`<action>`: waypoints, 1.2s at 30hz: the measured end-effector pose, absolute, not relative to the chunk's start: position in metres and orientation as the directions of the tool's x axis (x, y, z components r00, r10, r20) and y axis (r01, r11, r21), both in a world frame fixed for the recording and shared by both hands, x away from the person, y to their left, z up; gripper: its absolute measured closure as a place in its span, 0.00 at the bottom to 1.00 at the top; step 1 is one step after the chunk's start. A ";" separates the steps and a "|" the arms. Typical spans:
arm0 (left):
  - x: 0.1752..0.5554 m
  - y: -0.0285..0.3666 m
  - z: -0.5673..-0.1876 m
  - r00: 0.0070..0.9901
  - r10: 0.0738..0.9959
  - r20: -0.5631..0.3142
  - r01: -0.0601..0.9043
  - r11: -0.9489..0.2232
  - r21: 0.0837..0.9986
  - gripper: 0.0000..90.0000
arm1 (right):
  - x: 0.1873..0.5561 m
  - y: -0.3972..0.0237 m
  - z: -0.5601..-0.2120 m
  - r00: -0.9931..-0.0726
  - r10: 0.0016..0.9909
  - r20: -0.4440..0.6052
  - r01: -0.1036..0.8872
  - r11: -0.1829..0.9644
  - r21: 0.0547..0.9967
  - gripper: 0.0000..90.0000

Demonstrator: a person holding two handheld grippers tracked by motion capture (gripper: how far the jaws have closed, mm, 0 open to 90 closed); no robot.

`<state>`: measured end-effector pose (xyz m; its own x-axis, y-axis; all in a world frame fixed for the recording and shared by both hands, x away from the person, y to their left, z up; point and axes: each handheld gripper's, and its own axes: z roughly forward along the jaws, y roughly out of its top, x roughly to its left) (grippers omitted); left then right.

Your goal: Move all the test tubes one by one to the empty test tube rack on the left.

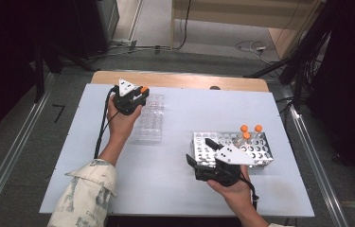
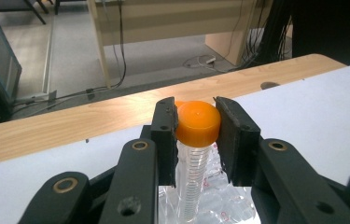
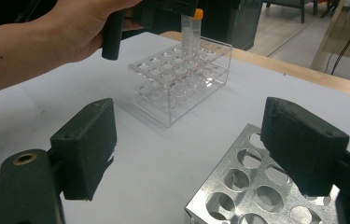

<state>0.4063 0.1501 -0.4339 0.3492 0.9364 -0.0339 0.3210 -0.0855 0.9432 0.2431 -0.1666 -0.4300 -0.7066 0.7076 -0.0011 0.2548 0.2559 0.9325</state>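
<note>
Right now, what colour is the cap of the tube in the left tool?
Orange; the cap shows best in the left gripper view.

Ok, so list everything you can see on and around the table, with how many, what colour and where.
Tube held in the left gripper: one, clear with orange cap, above the clear rack's far end.
Clear rack: one, transparent plastic, left-centre of the table.
Metal rack: one, silver with round holes, right side of the table.
Tubes in the metal rack: three, orange caps, at its far right end.
Table: one, pale top with a wooden far edge.
Cables: several, dark and white, on the floor beyond the table.
Left gripper: one, black, shut on the tube's cap.
Right gripper: one, black, open, over the metal rack's near left corner.
</note>
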 end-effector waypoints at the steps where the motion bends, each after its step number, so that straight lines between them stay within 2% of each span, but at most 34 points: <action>1: 0.406 0.150 -0.435 0.350 0.936 -0.032 0.322 -0.089 0.943 0.78 | 0.243 -0.166 -0.430 -0.707 0.708 0.000 0.256 0.256 0.932 0.19; 7: 0.406 0.149 -0.437 0.345 0.938 -0.030 0.327 -0.090 0.941 0.77 | 0.243 -0.167 -0.431 -0.705 0.709 0.004 0.262 0.255 0.931 0.19; 12: 0.405 0.148 -0.436 0.346 0.938 -0.027 0.320 -0.091 0.943 0.68 | 0.243 -0.167 -0.431 -0.706 0.709 0.002 0.259 0.256 0.931 0.19; 20: 0.394 0.148 -0.426 0.346 0.938 -0.037 0.297 -0.072 0.952 0.44 | 0.243 -0.170 -0.430 -0.695 0.719 0.001 0.256 0.245 0.935 0.19; 25: 0.379 0.150 -0.422 0.361 0.929 -0.077 0.291 -0.034 0.956 0.35 | 0.243 -0.177 -0.429 -0.686 0.728 0.003 0.257 0.238 0.937 0.19; 31: 0.359 0.154 -0.423 0.357 0.929 -0.102 0.319 -0.019 0.948 0.27 | 0.240 -0.194 -0.428 -0.659 0.752 0.005 0.262 0.223 0.939 0.19; 36: 0.342 0.154 -0.424 0.369 0.924 -0.102 0.335 -0.030 0.942 0.25 | 0.237 -0.211 -0.424 -0.624 0.782 -0.011 0.251 0.214 0.944 0.19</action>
